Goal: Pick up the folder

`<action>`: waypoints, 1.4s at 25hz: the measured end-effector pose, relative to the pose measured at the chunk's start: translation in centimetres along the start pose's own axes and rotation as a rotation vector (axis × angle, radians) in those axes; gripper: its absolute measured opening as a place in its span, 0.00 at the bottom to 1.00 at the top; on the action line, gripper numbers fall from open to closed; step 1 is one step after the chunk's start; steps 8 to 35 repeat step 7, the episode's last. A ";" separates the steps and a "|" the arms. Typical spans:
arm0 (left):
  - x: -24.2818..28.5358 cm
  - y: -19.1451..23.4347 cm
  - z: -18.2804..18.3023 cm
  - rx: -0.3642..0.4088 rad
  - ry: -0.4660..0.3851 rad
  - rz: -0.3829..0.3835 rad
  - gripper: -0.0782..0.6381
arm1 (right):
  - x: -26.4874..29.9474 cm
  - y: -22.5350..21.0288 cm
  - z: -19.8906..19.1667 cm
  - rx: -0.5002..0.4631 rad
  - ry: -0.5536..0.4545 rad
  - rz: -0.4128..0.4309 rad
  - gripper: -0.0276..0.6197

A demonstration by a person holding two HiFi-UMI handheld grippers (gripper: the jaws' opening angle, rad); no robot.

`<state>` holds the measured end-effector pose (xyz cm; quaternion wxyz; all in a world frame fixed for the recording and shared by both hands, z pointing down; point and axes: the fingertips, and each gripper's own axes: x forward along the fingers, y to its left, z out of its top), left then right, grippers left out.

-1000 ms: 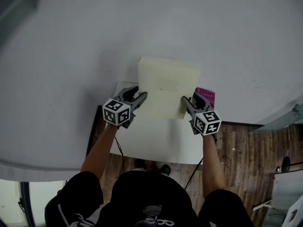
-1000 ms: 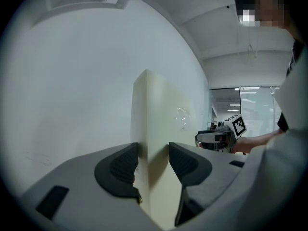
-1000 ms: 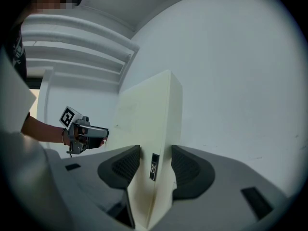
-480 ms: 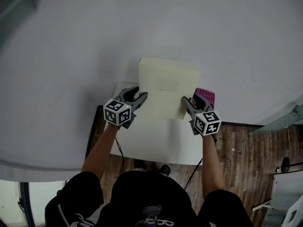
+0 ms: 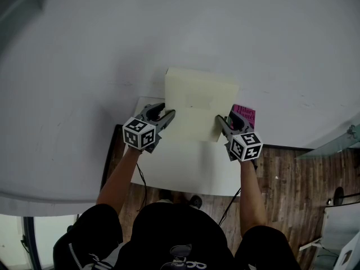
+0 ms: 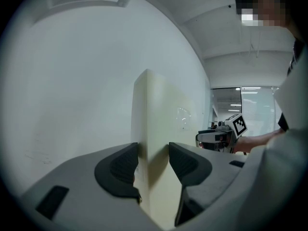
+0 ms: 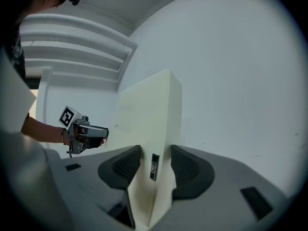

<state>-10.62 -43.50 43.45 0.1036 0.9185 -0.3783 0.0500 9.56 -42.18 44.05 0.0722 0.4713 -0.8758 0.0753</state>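
Wall (image 5: 169, 27), white and bare, takes most of the head view, and the small white table (image 5: 185, 170) stands against it, with wooden floor (image 5: 292, 167) on the right. The folder (image 5: 197, 100), a thick cream box file, stands upright at the far edge of the table, with its back near the wall. I cannot tell whether its bottom rests on the table or is already a little above it. A pink book (image 5: 245, 115) is just beside the folder's right side, near the far right corner of the table.

My left tongs (image 5: 167, 113) are clamped on the left side of the folder, low down, with a pad on each face. My right tongs (image 5: 225, 120) are clamped the same way on the right side.

I think the risk is in the lift. I hold a tall thing only near its bottom, so it may swing forward or back between the pads. If one hand goes up faster than the other, the folder will twist and can slip on its smooth faces. The right tongs are also close to the pink book and may push or drag it.
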 end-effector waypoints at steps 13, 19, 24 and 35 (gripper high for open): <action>0.0 0.4 0.1 0.005 0.005 0.000 0.41 | 0.3 0.1 -0.2 0.006 0.007 0.000 0.37; 0.0 0.4 0.1 0.005 0.005 0.000 0.41 | 0.3 0.1 -0.2 0.006 0.007 0.000 0.37; 0.0 0.4 0.1 0.005 0.005 0.000 0.41 | 0.3 0.1 -0.2 0.006 0.007 0.000 0.37; 0.0 0.4 0.1 0.005 0.005 0.000 0.41 | 0.3 0.1 -0.2 0.006 0.007 0.000 0.37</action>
